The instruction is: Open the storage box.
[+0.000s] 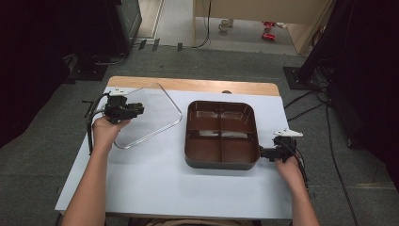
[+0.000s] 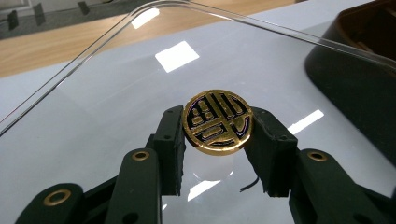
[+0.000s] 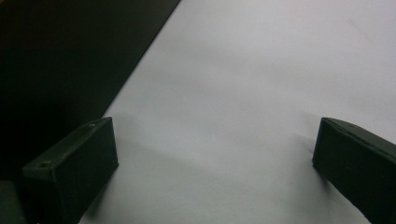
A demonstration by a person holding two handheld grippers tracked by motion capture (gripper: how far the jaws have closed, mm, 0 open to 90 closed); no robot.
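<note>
Two jobs look done: the clear lid (image 1: 148,113) is off the brown tray (image 1: 221,162), its gold knob (image 2: 218,122) pinched between the left gripper (image 2: 217,140) fingers. Setting it on the worktop (image 1: 155,183) remains. Right gripper (image 3: 215,154) fingers gape empty beside the tray.

Open right gripper (image 3: 212,163) over white table (image 3: 261,70)

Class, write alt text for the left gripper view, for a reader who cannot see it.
The left claw grips a round gold emblem on a clear plastic lid, held above the white table. A dark brown tray sits at the right edge.
</note>
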